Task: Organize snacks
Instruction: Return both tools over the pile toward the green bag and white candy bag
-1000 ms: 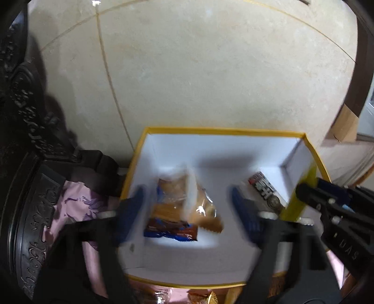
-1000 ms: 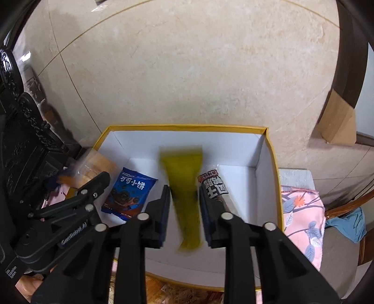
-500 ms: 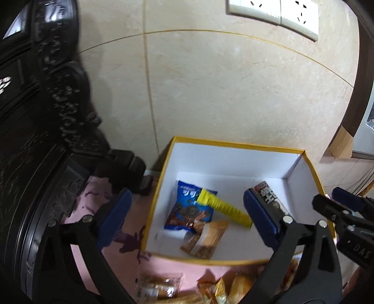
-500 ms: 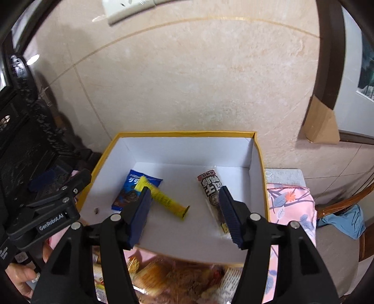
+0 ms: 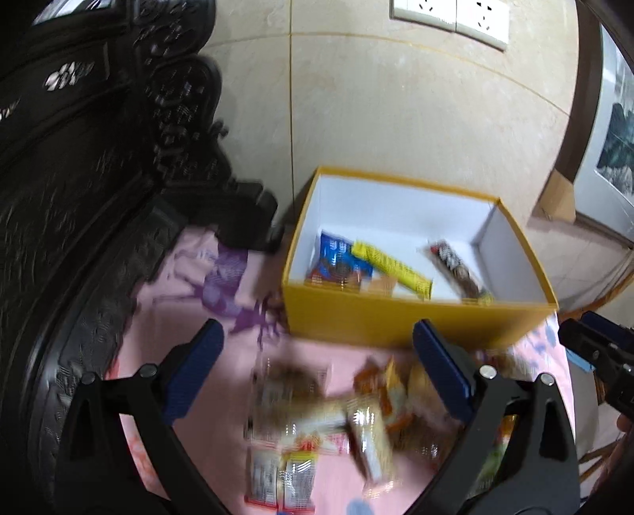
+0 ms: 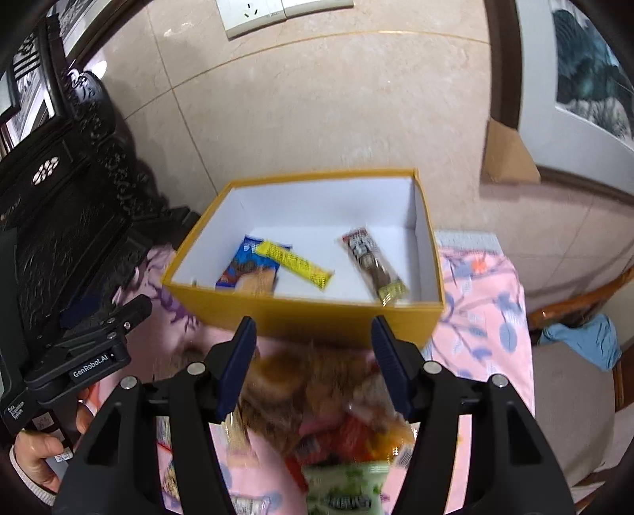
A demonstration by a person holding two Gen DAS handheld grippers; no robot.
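Yellow box (image 6: pixel 348 323) with four snacks inside, snack pile (image 6: pixel 317 400) on pink cloth (image 5: pixel 186 317) before it, left gripper (image 5: pixel 317 376) wide and empty, right gripper (image 6: pixel 313 364) half open, empty

Both cams sit just behind their own gripper and look forward and down along the fingers, toward a tiled wall. The left gripper (image 5: pixel 317 372) view comes in from the left and catches the dark carved cabinet (image 5: pixel 99 178) on its left edge. The right gripper (image 6: pixel 313 364) view faces the yellow box (image 6: pixel 305 317) more squarely and a bit closer. They share the box (image 5: pixel 416 321), the snack pile (image 5: pixel 337 416) on the pink cloth (image 5: pixel 190 317), and the wall sockets (image 5: pixel 447 16). Each also picks up the other gripper at its side edge.
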